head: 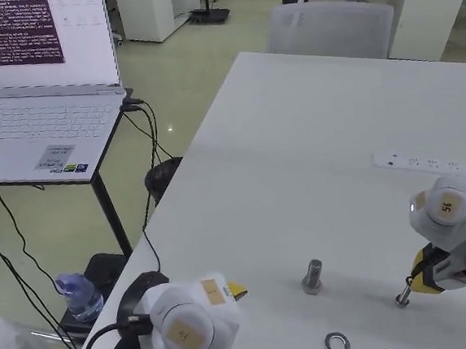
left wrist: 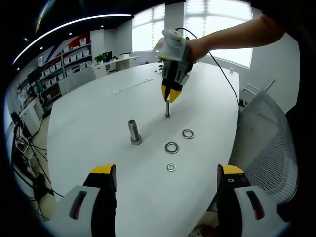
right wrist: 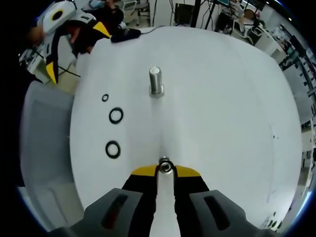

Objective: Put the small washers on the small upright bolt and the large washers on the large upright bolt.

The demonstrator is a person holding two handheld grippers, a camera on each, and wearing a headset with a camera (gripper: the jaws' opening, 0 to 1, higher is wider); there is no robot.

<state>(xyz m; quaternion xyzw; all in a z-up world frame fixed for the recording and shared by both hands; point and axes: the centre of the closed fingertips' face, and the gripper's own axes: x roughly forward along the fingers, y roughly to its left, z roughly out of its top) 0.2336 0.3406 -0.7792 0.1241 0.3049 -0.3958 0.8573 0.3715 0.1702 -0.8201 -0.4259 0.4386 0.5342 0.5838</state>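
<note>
Large bolt (head: 312, 276): upright on the tabletop (head: 296, 152), shank bare.
Small bolt (head: 403, 297): upright, at the large bolt's 4 o'clock in the head view.
Right gripper (right wrist: 165, 170): clenched almost shut at the small bolt's tip; cannot tell if it pinches a washer.
Left gripper (left wrist: 168, 180): released, wide open, empty.
Loose near the large bolt's 6 o'clock: large washer (right wrist: 116, 115), second large washer (right wrist: 112, 149), small washer (right wrist: 105, 98).
Judgement: early; at least three washers remain.
</note>
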